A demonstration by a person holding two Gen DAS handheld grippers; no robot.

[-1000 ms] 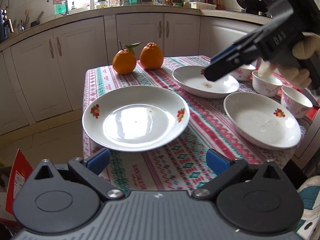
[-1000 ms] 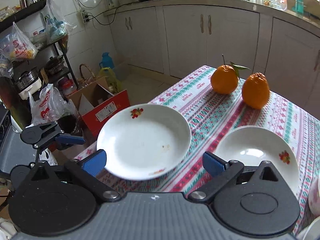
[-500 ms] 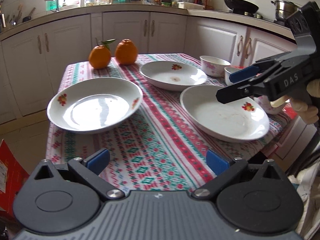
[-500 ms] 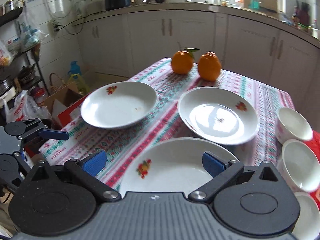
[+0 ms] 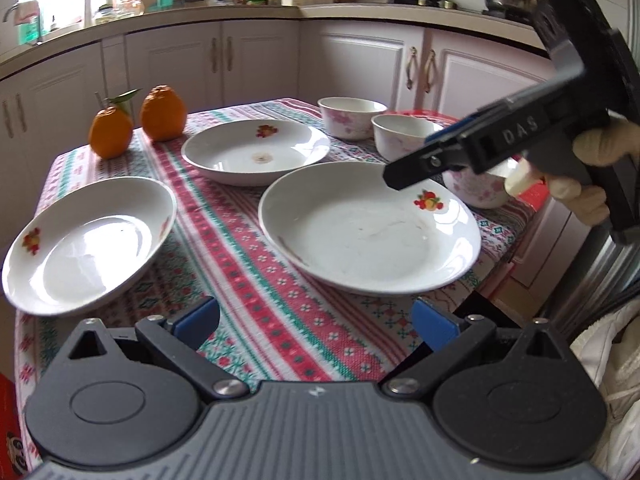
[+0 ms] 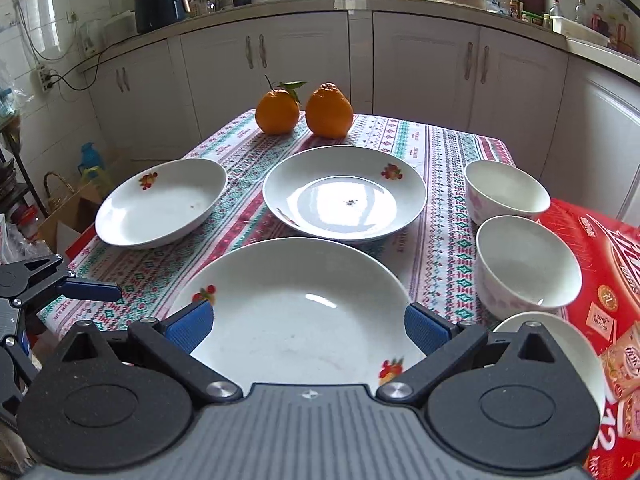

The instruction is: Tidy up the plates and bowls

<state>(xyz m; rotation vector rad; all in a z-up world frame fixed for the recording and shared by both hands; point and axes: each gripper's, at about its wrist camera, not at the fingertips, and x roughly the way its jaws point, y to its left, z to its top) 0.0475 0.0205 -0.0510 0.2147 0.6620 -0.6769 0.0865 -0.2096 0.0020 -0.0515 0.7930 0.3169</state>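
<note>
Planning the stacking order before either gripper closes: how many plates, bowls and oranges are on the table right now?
Plates: 3, near, middle, left
Bowls: 3, far, middle, nearest, partly hidden behind the right gripper
Oranges: 2, one with a leaf, one without
Total: 8

Three white plates (image 6: 344,196) with fruit motifs lie separate, upright, unstacked on the counter; three white bowls (image 6: 528,260) with pink flowers stand in a row at right.
</note>
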